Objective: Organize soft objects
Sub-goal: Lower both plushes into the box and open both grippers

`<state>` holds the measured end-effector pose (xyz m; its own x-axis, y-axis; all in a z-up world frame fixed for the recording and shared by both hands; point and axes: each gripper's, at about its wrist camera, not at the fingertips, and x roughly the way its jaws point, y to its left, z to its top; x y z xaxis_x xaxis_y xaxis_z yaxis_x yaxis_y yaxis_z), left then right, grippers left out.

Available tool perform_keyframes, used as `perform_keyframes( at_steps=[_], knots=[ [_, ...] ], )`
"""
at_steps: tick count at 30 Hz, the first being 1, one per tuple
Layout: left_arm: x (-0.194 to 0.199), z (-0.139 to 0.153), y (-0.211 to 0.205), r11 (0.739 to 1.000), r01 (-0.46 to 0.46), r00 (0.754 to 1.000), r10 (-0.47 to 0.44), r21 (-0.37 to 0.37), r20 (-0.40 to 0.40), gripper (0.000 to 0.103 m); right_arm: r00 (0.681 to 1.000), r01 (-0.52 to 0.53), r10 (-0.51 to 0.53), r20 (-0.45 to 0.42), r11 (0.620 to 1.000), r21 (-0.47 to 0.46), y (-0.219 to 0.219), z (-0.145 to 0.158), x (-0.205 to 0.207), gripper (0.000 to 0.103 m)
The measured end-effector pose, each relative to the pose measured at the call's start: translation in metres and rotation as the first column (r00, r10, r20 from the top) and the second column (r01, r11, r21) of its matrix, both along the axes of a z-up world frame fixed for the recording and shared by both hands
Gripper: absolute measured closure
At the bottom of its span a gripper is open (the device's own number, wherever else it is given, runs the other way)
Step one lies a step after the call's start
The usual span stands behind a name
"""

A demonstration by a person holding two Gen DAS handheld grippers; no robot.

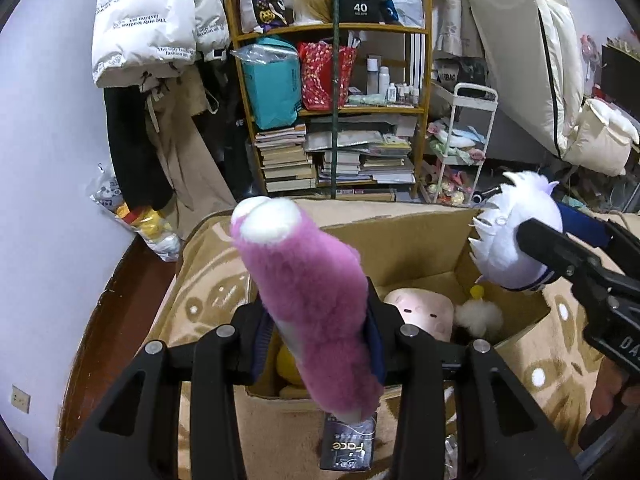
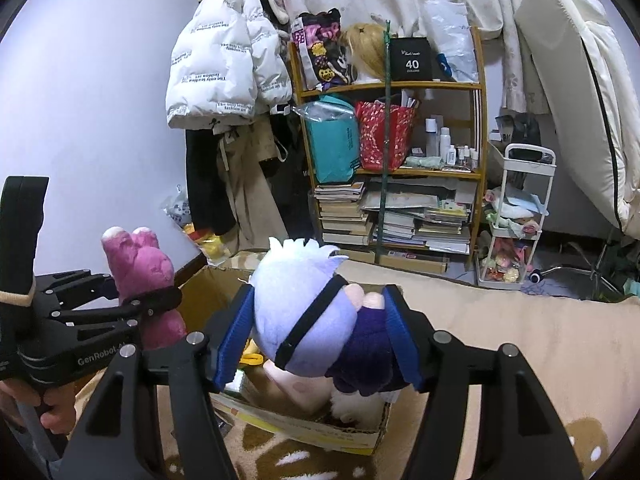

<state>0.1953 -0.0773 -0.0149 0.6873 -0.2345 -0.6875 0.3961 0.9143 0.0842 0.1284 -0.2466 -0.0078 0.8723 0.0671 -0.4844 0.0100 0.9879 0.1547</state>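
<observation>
My left gripper (image 1: pixel 316 320) is shut on a long pink plush toy (image 1: pixel 304 280) with white tips, which stands upright above the near edge of an open cardboard box (image 1: pixel 420 240). My right gripper (image 2: pixel 320 332) is closed on a doll (image 2: pixel 296 292) with white hair, a black blindfold and a dark blue body, and holds it over the box (image 2: pixel 304 428). In the box lie a pale pink plush face (image 1: pixel 424 308), a white fluffy toy (image 1: pixel 480 316) and a yellow toy (image 1: pixel 288 364). In the right wrist view the left gripper (image 2: pixel 156 300) and the pink plush (image 2: pixel 140 268) are at the left.
The box sits on a beige patterned blanket (image 1: pixel 208 280). A dark packet (image 1: pixel 348 448) lies in front of it. Behind stand a crowded wooden bookshelf (image 1: pixel 332 112), a white trolley (image 1: pixel 460 148), hanging jackets (image 1: pixel 148 24) and a leaning mattress (image 1: pixel 532 40). A person's hand (image 2: pixel 52 404) grips the left handle.
</observation>
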Motion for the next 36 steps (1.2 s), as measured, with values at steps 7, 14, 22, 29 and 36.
perform_keyframes(
  at_steps=[7, 14, 22, 29, 36],
  knots=[
    [0.010, -0.008, 0.004, 0.998, -0.016, 0.999, 0.013, -0.054, -0.046, 0.049, 0.999, -0.038, 0.037, 0.012, 0.999, 0.015, 0.002, -0.006, 0.002, 0.035],
    [0.011, -0.015, 0.008, 0.998, -0.054, 0.997, 0.052, -0.036, -0.051, 0.025, 0.998, -0.054, 0.057, -0.038, 0.996, 0.072, -0.004, -0.017, 0.010, 0.028],
    [0.006, -0.012, 0.015, 0.997, -0.078, 0.996, 0.077, -0.010, -0.047, 0.023, 0.995, -0.056, 0.064, -0.080, 0.993, 0.100, -0.009, -0.020, 0.013, 0.015],
    [-0.011, -0.006, 0.022, 0.994, -0.096, 0.995, 0.097, 0.046, -0.028, 0.016, 0.996, -0.046, 0.050, -0.074, 0.998, 0.054, -0.002, -0.014, 0.006, 0.004],
    [-0.034, 0.007, 0.031, 0.990, -0.119, 0.993, 0.120, 0.074, -0.007, 0.010, 0.997, -0.033, 0.033, -0.076, 0.999, 0.003, 0.012, -0.009, -0.011, 0.000]
  ],
)
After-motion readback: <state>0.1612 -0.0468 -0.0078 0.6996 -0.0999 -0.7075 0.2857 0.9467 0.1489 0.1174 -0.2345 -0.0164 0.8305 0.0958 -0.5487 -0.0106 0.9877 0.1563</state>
